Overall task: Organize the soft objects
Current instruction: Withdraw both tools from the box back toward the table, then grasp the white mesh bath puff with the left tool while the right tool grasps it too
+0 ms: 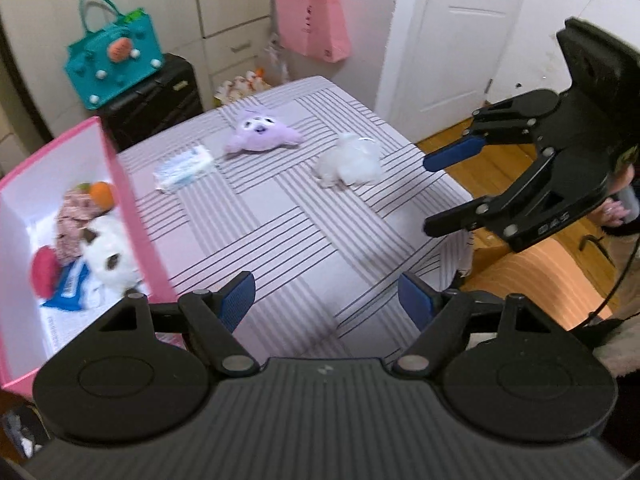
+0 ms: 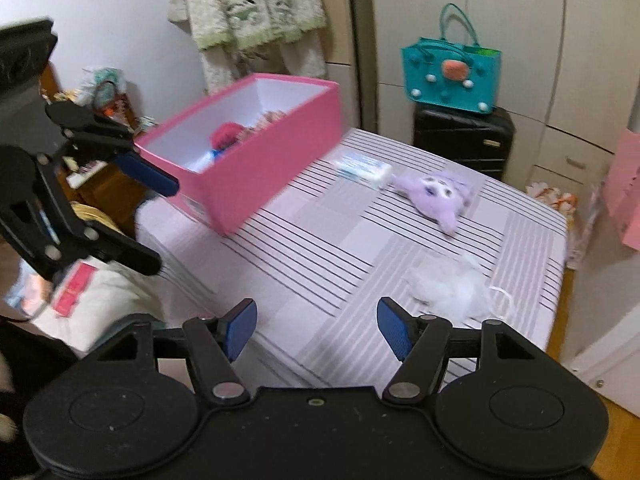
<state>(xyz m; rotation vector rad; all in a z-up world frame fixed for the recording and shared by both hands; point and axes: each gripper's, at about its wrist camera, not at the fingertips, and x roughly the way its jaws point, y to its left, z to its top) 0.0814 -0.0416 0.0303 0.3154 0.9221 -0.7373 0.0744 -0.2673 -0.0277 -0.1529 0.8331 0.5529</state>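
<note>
Three soft things are lying loose on the bed (image 1: 280,240): purple plush (image 1: 260,136) far, white fluff (image 1: 350,162) right, tissue pack (image 1: 184,168) by my pink box (image 1: 132,216). I am holding left tool (image 1: 326,300) and right tool (image 2: 318,328) apart, empty; the fluff risks slipping from a shallow pinch.

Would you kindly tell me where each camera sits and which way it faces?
Left wrist: on the left gripper, looking down over the striped bed, pink cardboard box at left; right gripper and a hand show.
Right wrist: on the right gripper, facing the wardrobe; left gripper shows.
Shared: purple plush toy, white fluffy toy.
</note>
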